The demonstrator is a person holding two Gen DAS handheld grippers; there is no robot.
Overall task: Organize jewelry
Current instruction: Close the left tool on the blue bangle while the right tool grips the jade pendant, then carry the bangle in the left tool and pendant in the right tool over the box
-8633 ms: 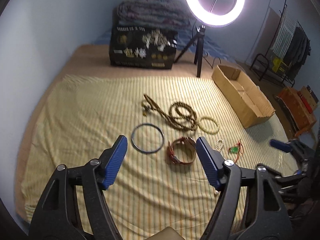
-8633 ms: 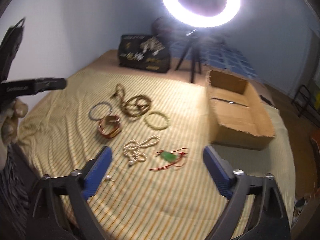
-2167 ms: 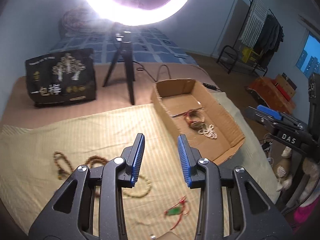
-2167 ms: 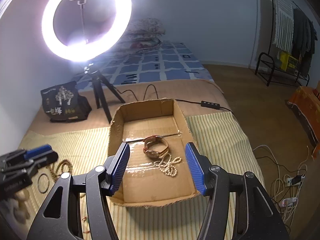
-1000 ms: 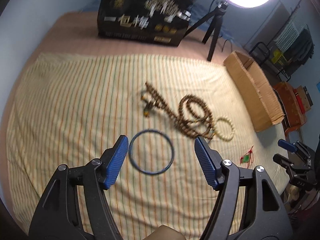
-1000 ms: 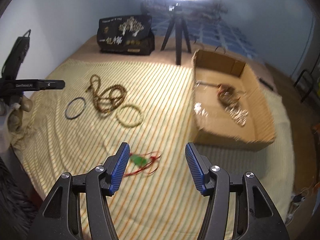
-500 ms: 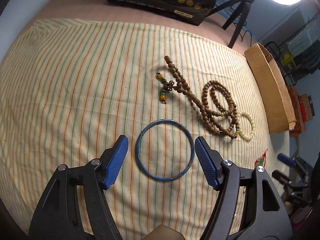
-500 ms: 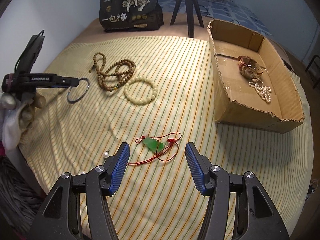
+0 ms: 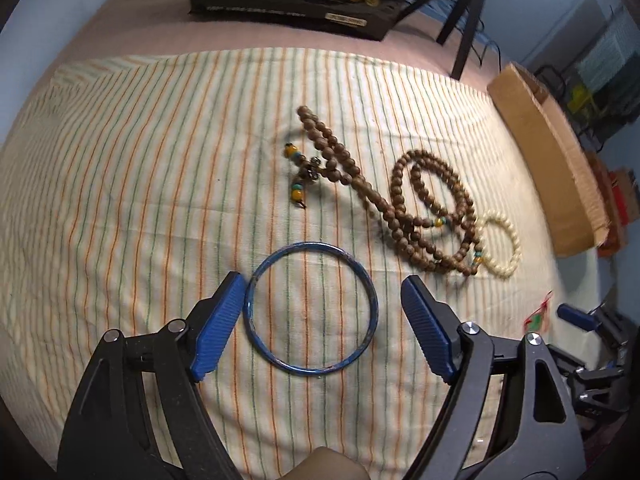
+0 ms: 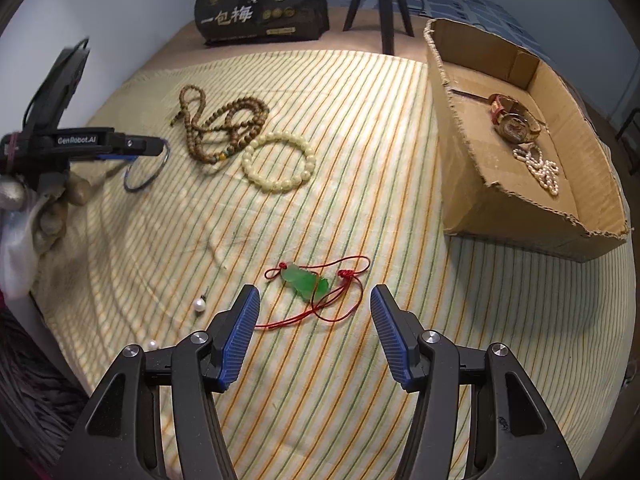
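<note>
Left wrist view: left gripper [image 9: 322, 326] is spreading wide around the blue bangle [image 9: 312, 306] lying on the striped cloth [image 9: 140, 160].
Right gripper [image 10: 314, 332] is hovering agape just short of the jade pendant [image 10: 306, 280]; cardboard box [image 10: 460, 184] is holding a watch [image 10: 514, 120] and pearls [image 10: 540, 168].

The watch [image 10: 514, 120] and pearl necklace [image 10: 538, 168] have gone from the cloth into the box [image 10: 460, 136]. The left gripper [image 9: 322, 320] has dropped close over the blue bangle [image 9: 312, 308], jaws spread. The right gripper [image 10: 314, 328] has lowered toward the jade pendant [image 10: 306, 280] at its 12 o'clock.
</note>
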